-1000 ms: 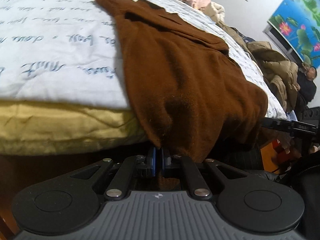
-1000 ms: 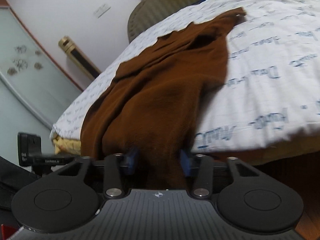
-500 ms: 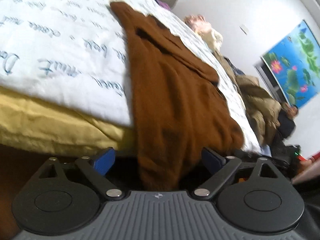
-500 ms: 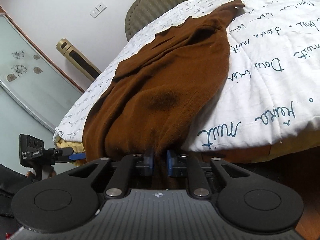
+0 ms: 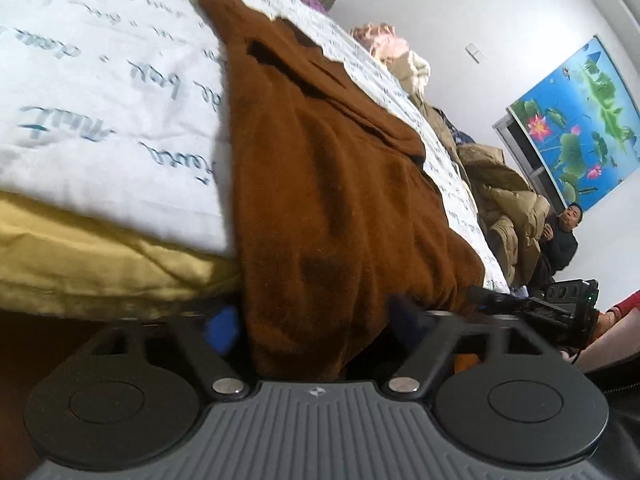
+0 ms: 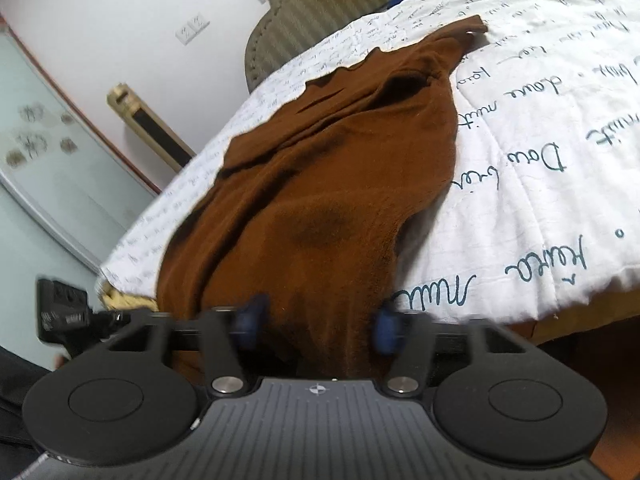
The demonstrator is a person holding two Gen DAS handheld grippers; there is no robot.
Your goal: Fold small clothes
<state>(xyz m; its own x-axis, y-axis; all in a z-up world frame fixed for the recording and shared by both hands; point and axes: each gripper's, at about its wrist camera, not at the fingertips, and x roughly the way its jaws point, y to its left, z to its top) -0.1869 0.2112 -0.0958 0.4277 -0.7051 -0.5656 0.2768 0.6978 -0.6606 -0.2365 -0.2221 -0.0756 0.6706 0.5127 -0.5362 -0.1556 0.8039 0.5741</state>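
Observation:
A brown garment (image 5: 332, 184) lies along a bed's white quilt (image 5: 100, 92) with blue script, and its near end hangs over the bed's edge. My left gripper (image 5: 316, 326) is open, its blue pads either side of the hanging hem. In the right wrist view the same garment (image 6: 332, 184) hangs between the open jaws of my right gripper (image 6: 318, 326). Neither gripper is closed on the cloth. The other gripper shows at the edge of each view (image 5: 560, 304) (image 6: 68, 312).
A yellow sheet (image 5: 92, 256) shows under the quilt. Piled clothes and a tan jacket (image 5: 504, 196) lie at the bed's far side, with a seated person (image 5: 560, 240) beyond. A padded headboard (image 6: 344, 4) and a glass door (image 6: 40, 148) stand behind.
My left gripper let go of the hem and stands open. My right gripper closed on the hem half a second ago and has opened again. Both views have tilted a little.

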